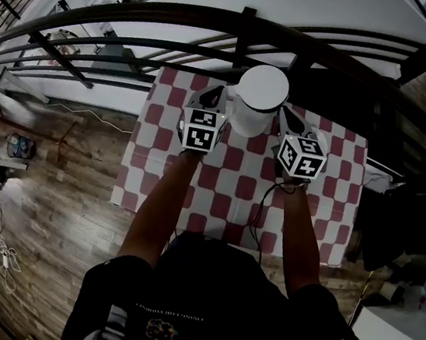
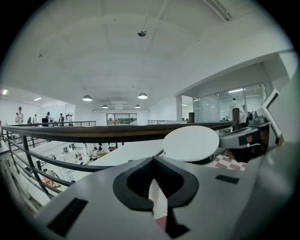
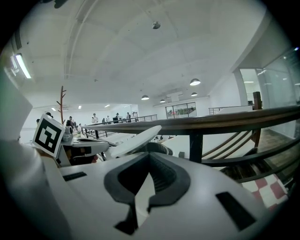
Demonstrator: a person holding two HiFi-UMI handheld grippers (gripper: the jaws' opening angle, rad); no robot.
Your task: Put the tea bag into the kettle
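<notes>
The white, round-bodied plastic kettle [image 1: 260,101] stands upright near the far edge of a red-and-white checked tablecloth [image 1: 224,195]. Its flat, round white lid [image 2: 191,143] lies closed on top, with a dark band showing just beneath the rim.

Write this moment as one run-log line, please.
left hand-held gripper: shut, beside kettle | right hand-held gripper: shut, beside kettle | tea bag: unseen
</notes>
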